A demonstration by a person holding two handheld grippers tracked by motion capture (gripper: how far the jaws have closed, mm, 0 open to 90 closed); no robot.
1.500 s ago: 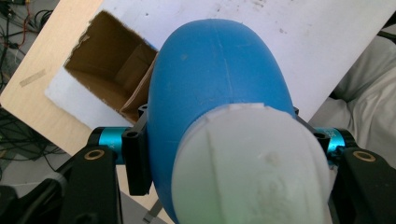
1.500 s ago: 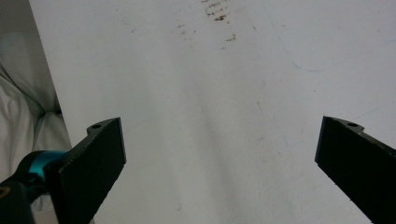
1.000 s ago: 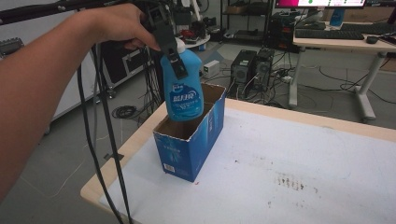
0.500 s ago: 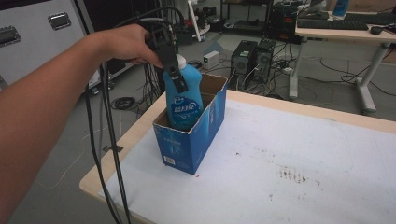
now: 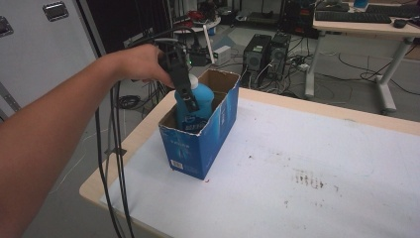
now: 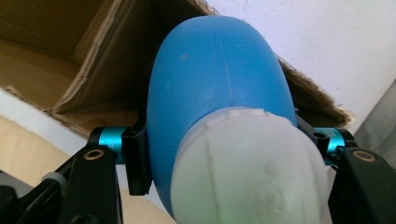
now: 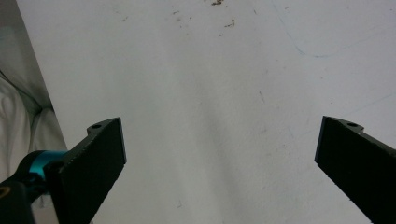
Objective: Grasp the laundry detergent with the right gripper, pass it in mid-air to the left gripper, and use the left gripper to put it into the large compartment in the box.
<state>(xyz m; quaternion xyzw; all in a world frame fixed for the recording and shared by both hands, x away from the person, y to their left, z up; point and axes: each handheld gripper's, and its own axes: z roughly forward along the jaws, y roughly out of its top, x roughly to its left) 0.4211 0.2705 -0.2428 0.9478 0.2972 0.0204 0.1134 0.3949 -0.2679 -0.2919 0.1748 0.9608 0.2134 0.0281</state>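
Left gripper (image 5: 190, 101) clamped on blue bottle (image 5: 194, 106) just below white cap (image 6: 250, 170). Bottle upright, long axis vertical, cap up, lower part inside open blue cardboard box (image 5: 195, 151) on white table (image 5: 307, 178).

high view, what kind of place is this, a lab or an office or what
Probably a workshop or lab. Behind the table two computer towers stand on the floor among loose cables, a desk carries a keyboard, and a big metal case stands at left.

Blue bottle (image 5: 195, 101), blue box (image 5: 198, 144)
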